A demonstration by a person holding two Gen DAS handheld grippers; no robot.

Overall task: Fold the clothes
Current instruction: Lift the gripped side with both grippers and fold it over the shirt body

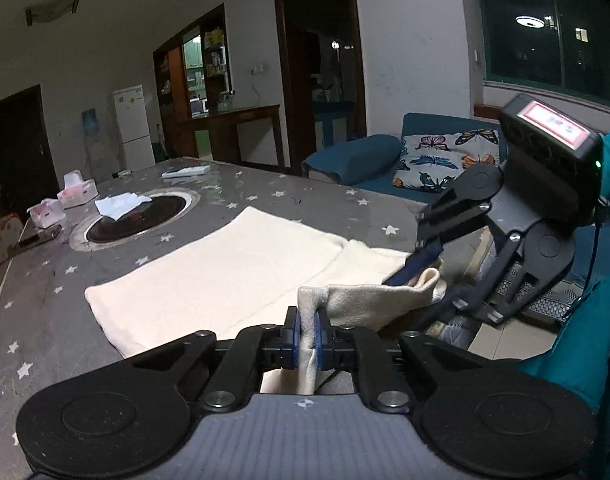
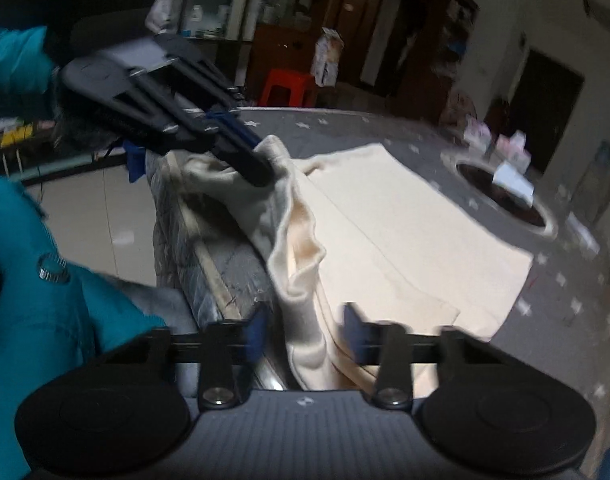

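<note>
A cream garment [image 1: 225,272] lies partly folded on the grey star-print table cover [image 1: 45,300], its near edge lifted off the table's edge. My left gripper [image 1: 307,332] is shut on a bunched fold of that edge. In the right wrist view the left gripper [image 2: 261,170] comes in from the upper left, pinching the cream garment [image 2: 405,240]. My right gripper [image 2: 305,334] stands open, its blue fingers [image 2: 355,332] apart with a hanging fold of cloth between them. From the left wrist view the right gripper [image 1: 429,280] straddles the cloth's corner at the right.
A round sunken hob [image 1: 137,220] sits mid-table with white paper [image 1: 121,204] on it. Tissue boxes [image 1: 79,192] and a phone [image 1: 41,236] lie at the far left. A blue sofa with a butterfly cushion [image 1: 445,160] stands beyond the table edge. A person's teal sleeve [image 2: 33,300] is close.
</note>
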